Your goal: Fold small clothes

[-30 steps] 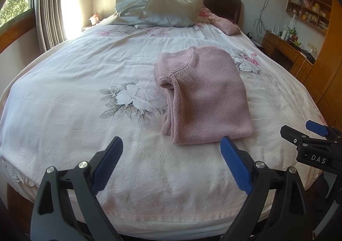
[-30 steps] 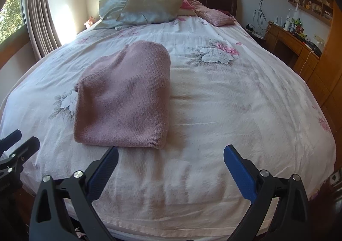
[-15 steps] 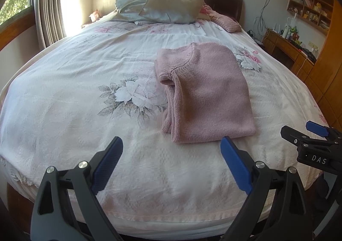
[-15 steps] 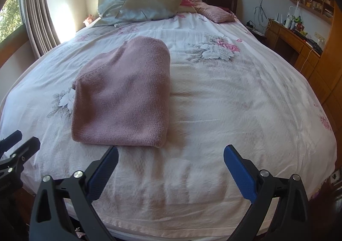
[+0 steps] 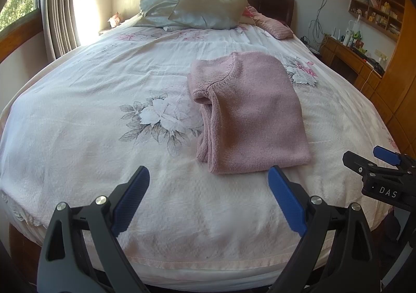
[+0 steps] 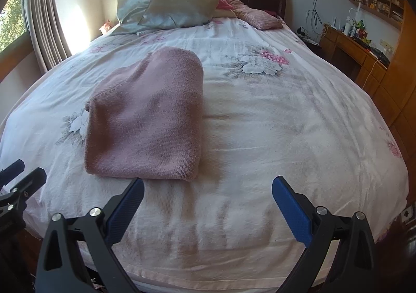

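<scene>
A pink knitted sweater [image 5: 249, 113] lies folded into a rectangle on the white floral bedspread [image 5: 104, 142], its collar toward the pillows. In the right wrist view the same sweater [image 6: 148, 121] sits left of centre. My left gripper [image 5: 209, 189] hovers open over the foot of the bed, just short of the sweater's near edge, with nothing between its blue pads. My right gripper [image 6: 208, 199] is open too, beside the sweater's near right corner, holding nothing. The right gripper [image 5: 374, 163] also shows at the right edge of the left wrist view.
Several pillows [image 5: 197, 4] are stacked at the headboard, and a striped pink cushion [image 6: 257, 19] lies to their right. A wooden desk with clutter [image 5: 353, 56] and shelves line the right wall. Curtains and a window [image 5: 54, 6] are on the left.
Both grippers have tilted or drawn back a little, so the sweater sits slightly higher and farther in both views. Both stay open and the sweater has not moved on the bed.
</scene>
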{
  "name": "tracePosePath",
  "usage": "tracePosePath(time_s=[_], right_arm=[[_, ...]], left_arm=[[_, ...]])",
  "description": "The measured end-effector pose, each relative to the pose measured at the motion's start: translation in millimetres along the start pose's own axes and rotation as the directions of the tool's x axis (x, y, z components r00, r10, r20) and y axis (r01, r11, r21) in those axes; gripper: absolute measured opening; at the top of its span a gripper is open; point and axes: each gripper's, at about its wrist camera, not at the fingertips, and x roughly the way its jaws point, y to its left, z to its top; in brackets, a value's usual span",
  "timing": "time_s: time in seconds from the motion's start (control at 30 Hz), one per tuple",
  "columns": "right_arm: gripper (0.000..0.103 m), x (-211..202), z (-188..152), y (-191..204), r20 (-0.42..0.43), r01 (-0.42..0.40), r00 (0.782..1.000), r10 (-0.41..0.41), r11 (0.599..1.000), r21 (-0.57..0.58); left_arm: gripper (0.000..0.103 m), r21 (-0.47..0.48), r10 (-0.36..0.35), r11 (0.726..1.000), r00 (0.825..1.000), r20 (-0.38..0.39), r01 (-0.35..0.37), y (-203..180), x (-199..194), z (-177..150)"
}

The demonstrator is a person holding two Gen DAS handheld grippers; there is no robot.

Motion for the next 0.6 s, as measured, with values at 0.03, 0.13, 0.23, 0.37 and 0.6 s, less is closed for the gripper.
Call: tracePosePath(time_s=[0.03, 0.13, 0.23, 0.37, 0.6], right_arm=[[0.099, -0.1, 0.0, -0.1, 0.001, 0.001, 1.000, -0.001, 1.000, 0.000], [0.099, -1.0, -0.6, -0.6, 0.005, 0.007, 1.000, -0.007, 1.000, 0.003], [0.099, -1.6, -0.4, -3.3, 0.009, 0.018, 1.000, -0.018, 1.000, 0.014], [0.099, -1.8, -0.3, -3.8, 0.002, 0.016, 1.000, -0.016, 1.000, 0.019], [0.099, -0.9, -0.8, -2.9, -0.013, 0.007, 1.000, -0.006, 1.000, 0.025]], left_arm=[[0.092, -0.001, -0.001, 1.000, 1.000, -0.001, 0.001, -0.4, -0.2, 0.0], [0.092, 0.000, -0.001, 1.000, 1.000, -0.001, 0.001, -0.7, -0.4, 0.1], [0.092, 0.002, 0.001, 1.000, 1.000, -0.001, -0.001, -1.6, -0.7, -0.2], [0.092, 0.001, 0.001, 1.000, 1.000, -0.001, -0.001, -1.6, -0.9, 0.0], [0.092, 0.006, 0.001, 1.000, 1.000, 0.000, -0.001, -2.9, -0.8, -0.5]])
